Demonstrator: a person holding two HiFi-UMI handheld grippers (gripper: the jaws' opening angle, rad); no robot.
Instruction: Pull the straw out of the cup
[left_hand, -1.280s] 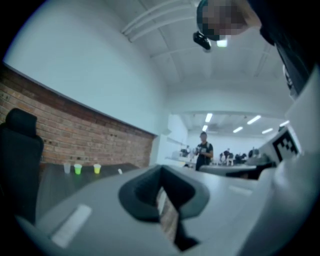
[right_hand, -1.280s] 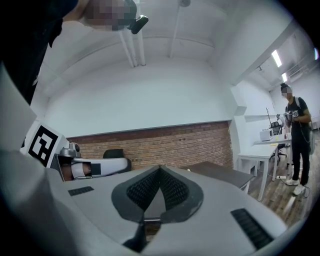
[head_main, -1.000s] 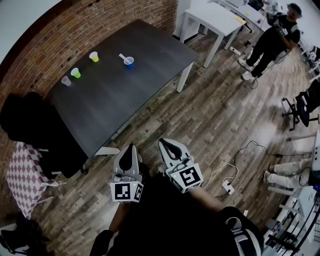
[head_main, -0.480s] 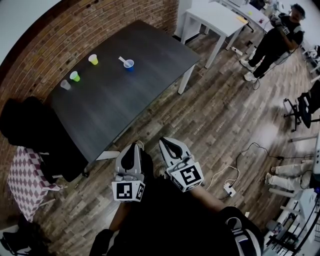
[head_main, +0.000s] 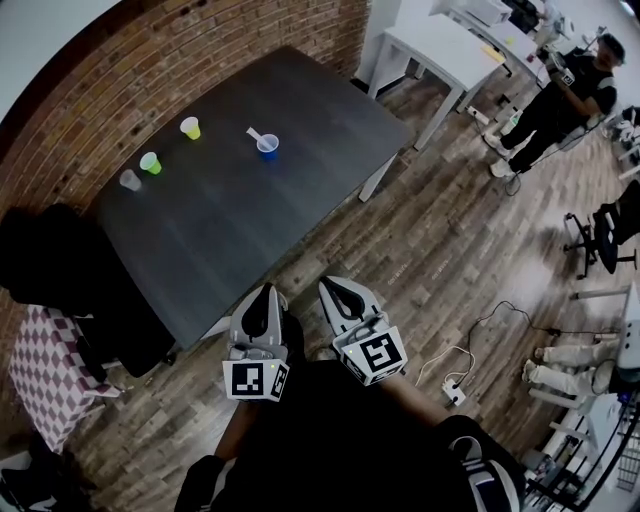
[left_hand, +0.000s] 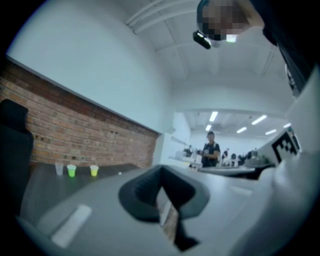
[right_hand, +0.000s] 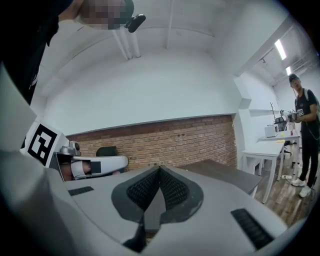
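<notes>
On the dark surface (head_main: 230, 215), along the side nearest the brick wall (head_main: 150, 70), a yellow cup (head_main: 190, 127), a green cup (head_main: 150, 162) and a clear cup (head_main: 130, 180) stand upright in a row — none touching — while past its far corner a white table (head_main: 440, 45) and a person in dark clothes (head_main: 560, 100) stand on the wooden floor (head_main: 450, 230).

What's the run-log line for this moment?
task: not begun | left gripper: shut, empty | right gripper: shut, empty | straw: in blue cup
</notes>
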